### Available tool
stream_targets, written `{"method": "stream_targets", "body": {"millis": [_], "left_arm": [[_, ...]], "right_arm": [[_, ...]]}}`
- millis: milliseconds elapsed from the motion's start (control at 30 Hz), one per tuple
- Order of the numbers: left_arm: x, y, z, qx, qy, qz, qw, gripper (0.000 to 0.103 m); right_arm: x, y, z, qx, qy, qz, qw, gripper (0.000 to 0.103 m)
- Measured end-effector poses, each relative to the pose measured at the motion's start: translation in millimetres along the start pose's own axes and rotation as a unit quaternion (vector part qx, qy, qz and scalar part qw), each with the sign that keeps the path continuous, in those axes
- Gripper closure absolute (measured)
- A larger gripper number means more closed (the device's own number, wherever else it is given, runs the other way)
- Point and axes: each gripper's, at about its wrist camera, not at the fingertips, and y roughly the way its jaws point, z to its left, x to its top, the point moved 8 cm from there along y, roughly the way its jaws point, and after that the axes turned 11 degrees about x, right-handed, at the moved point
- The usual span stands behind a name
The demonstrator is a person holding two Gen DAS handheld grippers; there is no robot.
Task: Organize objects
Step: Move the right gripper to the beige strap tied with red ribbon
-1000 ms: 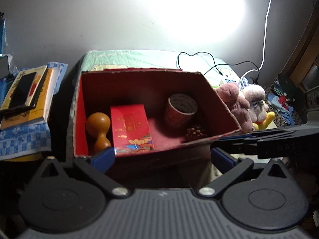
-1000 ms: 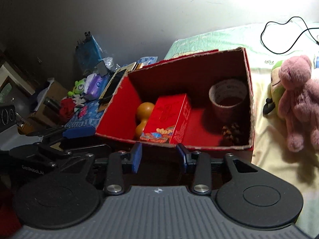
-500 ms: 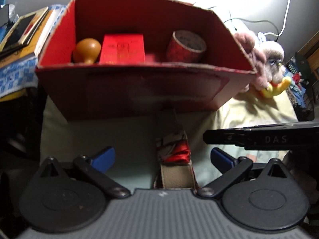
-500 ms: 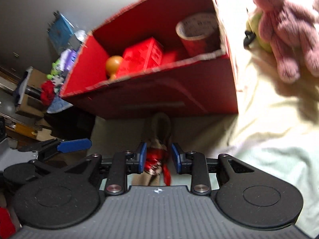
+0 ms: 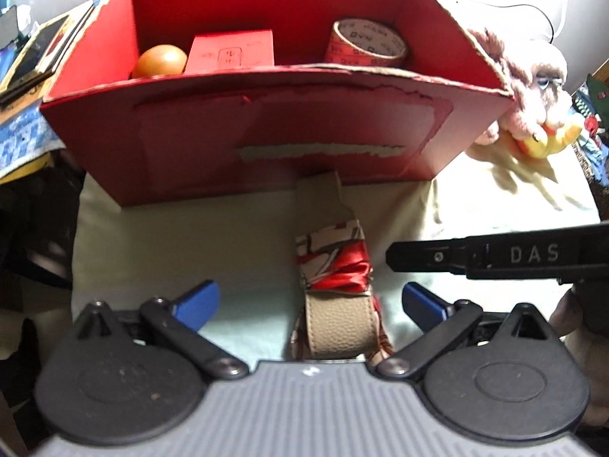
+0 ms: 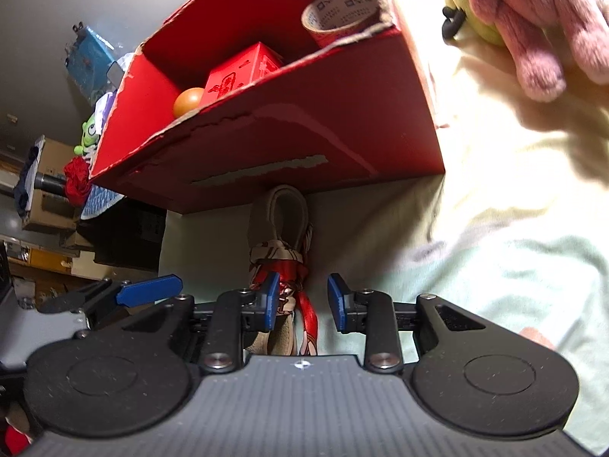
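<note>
The red box [image 5: 289, 137] stood just ahead of both claws and already held 3 things: an orange gourd [image 5: 161, 60], a red packet box [image 5: 232, 53] and a tape roll [image 5: 365, 45]. Judging from that, the sorting was partly done. The strap with the red scarf [image 5: 335, 266] lay on the bedding outside the box, its far end touching the box's front wall.

The left claw [image 5: 308, 301] was released, its blue pads wide on either side of the strap. The right claw [image 6: 302, 301] was narrower but not clenched: the strap sat against its left pad, clear of the right one.

The box's tall front wall stood in the way of any lift inward. Plush toys [image 6: 533, 19] lay beyond the right claw, clutter to the far left.
</note>
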Motion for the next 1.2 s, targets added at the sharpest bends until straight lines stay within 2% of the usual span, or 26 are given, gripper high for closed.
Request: {"method": "stream_targets", "body": {"millis": [300,533,700,933,1067,1200], "left_arm": [[-0.1,2.8,0.2,0.012,0.002,-0.004,0.9999,0.001],[-3.7,7.1,-2.8,0.0,0.007,0.008,0.9999,0.001],[-10.4,8.6,-3.0,-0.043,-0.012,0.023,0.9987,0.001],[-15.3,21.9,-8.0,-0.079,-0.029,0.044,0.9955,0.001],[-11.6,23.7,-13.2,-0.109,-0.035,0.038,0.9927,0.002],[-5.0,24.8,-12.6,-0.122,-0.045,0.027,0.9911,0.009]], "right_arm": [[-1.8,-3.0,-4.3,0.025,0.032,0.001,0.999,0.072],[-1.4,-1.7,-2.5,0.029,0.031,0.006,0.999,0.072],[-2.3,3.0,-4.3,0.024,0.031,0.015,0.999,0.071],[-0.9,11.0,-3.7,0.025,0.028,0.021,0.999,0.071],[0.3,14.5,-2.7,0.025,0.019,0.022,0.999,0.071],[3.7,17.4,-5.1,0.029,0.021,0.028,0.999,0.071]]}}
